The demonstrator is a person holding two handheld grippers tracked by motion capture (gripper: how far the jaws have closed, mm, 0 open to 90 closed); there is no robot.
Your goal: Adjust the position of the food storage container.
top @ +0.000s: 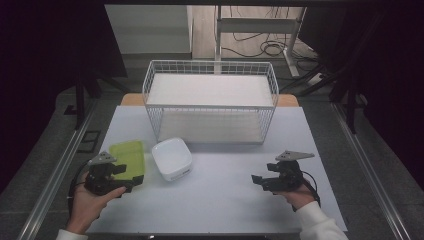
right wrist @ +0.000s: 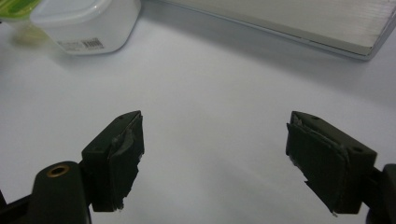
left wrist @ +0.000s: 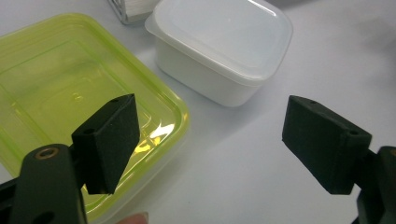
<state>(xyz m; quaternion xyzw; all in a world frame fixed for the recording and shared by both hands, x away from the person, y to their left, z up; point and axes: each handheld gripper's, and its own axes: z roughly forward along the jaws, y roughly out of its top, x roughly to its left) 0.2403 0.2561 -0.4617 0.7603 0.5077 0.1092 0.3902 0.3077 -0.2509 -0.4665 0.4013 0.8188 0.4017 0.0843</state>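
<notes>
A translucent yellow-green shallow container (top: pixel 129 156) lies at the table's front left, and a white lidded tub (top: pixel 172 157) stands just right of it. My left gripper (top: pixel 126 177) hovers at the green container's near edge, open and empty. In the left gripper view, the left jaw hangs over the green container (left wrist: pixel 70 93), the white tub (left wrist: pixel 224 46) sits beyond, and the left gripper (left wrist: pixel 210 112) holds nothing. My right gripper (top: pixel 260 180) is open over bare table at the front right. In the right gripper view, the right gripper (right wrist: pixel 215 121) is empty, with the tub (right wrist: pixel 86 23) far off.
A white wire basket (top: pixel 210 100) with a pale board inside stands at the back middle of the white table (top: pixel 220 200). Its base edge (right wrist: pixel 299 23) runs across the top of the right gripper view. Bare tabletop lies between the two grippers.
</notes>
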